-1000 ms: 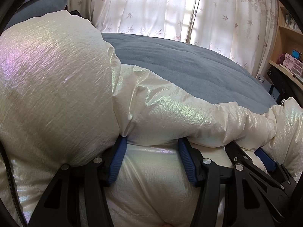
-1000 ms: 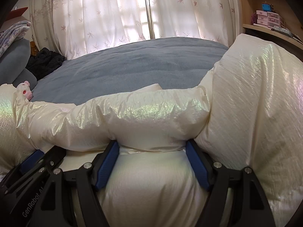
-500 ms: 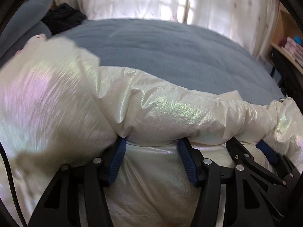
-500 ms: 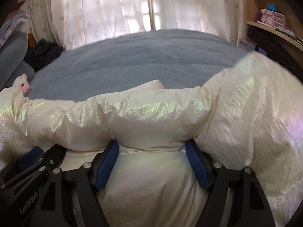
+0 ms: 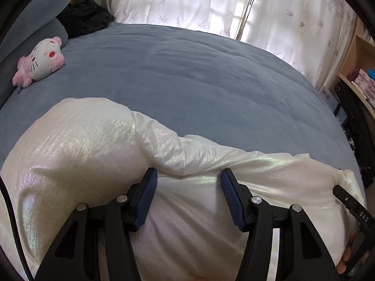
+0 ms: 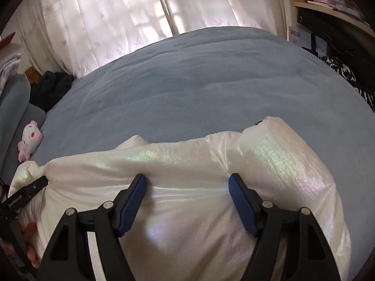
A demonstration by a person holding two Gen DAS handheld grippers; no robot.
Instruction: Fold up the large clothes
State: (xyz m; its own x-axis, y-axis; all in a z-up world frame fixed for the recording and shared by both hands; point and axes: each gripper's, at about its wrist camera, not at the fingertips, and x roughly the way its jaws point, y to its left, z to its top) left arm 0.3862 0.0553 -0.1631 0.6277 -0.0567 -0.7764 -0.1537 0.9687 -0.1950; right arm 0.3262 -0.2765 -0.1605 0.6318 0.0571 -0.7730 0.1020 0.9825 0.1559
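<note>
A puffy white iridescent jacket (image 5: 98,147) lies bunched on the blue bed (image 5: 199,79). It fills the lower half of both views (image 6: 269,159). My left gripper (image 5: 187,175) has its jaws wide apart with a thick fold of the jacket between the blue pads (image 5: 146,194). My right gripper (image 6: 187,180) stands the same way, jaws wide, the jacket bulging between its pads (image 6: 241,203). Each gripper shows at the edge of the other's view: the right one (image 5: 351,203), the left one (image 6: 25,192).
A pink and white plush toy (image 5: 39,61) lies at the bed's left by grey pillows (image 5: 30,16). Dark clothing (image 5: 84,16) sits at the far left corner. White curtains (image 5: 211,4) hang behind the bed. Wooden shelves (image 5: 361,70) stand at the right.
Both grippers have come down toward the bed with the jacket. The jacket's bulk has sunk lower, uncovering the plush toy and more of the bed.
</note>
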